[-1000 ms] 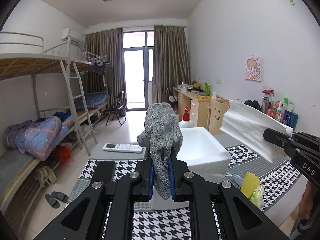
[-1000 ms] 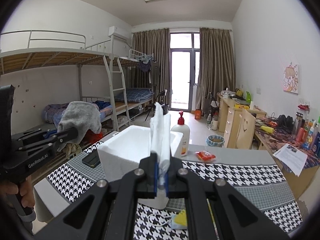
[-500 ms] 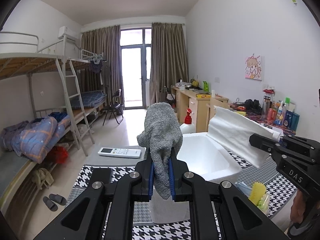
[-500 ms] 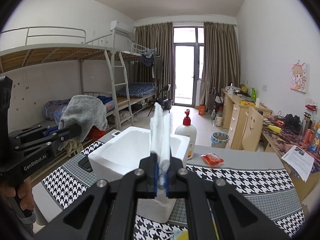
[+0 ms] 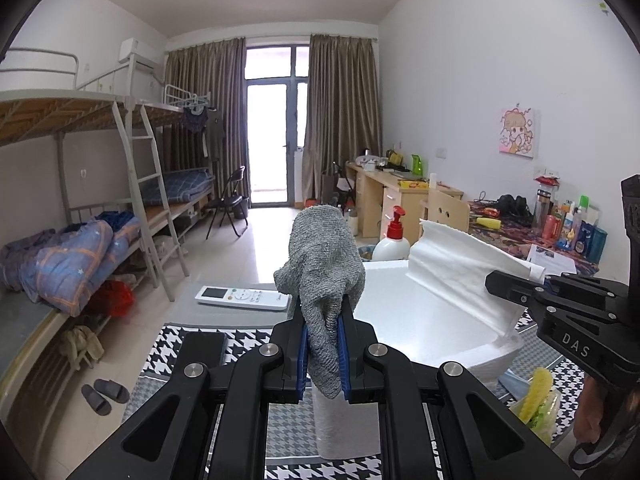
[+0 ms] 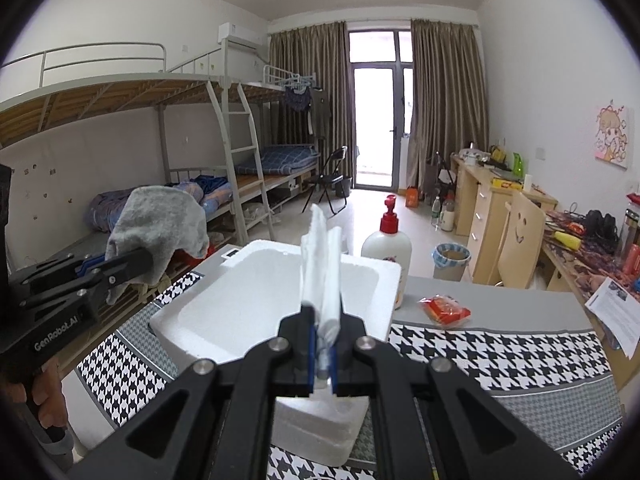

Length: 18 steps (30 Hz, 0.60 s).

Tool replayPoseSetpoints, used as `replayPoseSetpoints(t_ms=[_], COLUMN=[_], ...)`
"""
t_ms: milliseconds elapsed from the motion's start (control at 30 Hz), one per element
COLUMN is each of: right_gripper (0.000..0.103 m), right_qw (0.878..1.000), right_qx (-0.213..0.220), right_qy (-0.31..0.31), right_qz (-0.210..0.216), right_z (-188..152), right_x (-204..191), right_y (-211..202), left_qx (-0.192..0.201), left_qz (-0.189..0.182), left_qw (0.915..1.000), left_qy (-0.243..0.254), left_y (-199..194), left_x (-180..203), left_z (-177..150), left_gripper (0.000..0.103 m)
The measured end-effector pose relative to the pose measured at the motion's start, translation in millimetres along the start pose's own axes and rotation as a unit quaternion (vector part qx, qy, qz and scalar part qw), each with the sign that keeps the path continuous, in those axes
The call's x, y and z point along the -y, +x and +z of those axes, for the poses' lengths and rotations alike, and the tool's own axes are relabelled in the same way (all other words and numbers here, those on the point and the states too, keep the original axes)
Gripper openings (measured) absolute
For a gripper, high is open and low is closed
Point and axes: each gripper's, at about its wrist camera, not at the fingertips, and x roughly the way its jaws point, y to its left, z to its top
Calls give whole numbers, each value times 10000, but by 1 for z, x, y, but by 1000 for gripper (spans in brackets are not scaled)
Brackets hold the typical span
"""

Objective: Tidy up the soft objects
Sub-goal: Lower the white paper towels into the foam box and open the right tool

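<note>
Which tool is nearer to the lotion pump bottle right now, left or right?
Right, by a little. The right tool, holding the white cloth, reaches over the foam box toward the bottle; the left tool sits beyond the box's far side.

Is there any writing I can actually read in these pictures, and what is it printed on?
"DAS": on the black body of the right gripper, seen from the left camera.
"GenRobot.AI": on the black body of the left gripper, seen from the right camera.
Too small or blurred to read: the remote control, the pump bottle, the paper sheet, the red packet.
</note>
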Motion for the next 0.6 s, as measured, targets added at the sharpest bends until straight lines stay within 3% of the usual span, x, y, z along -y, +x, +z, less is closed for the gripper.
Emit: replayPoseSetpoints(t_ms=[600], right_gripper=[8], right_qw=[9996], right_qx=[-220], right_qy=[-63], right_qz=[174], right_z=[6], right_x=[-8], right_y=[28], left_qx=[-43], left_qz=[78], left_qw=[9999], left_qy=[-127], left_y=[10], left_x=[-16], left_z=[-1], left_gripper=[13])
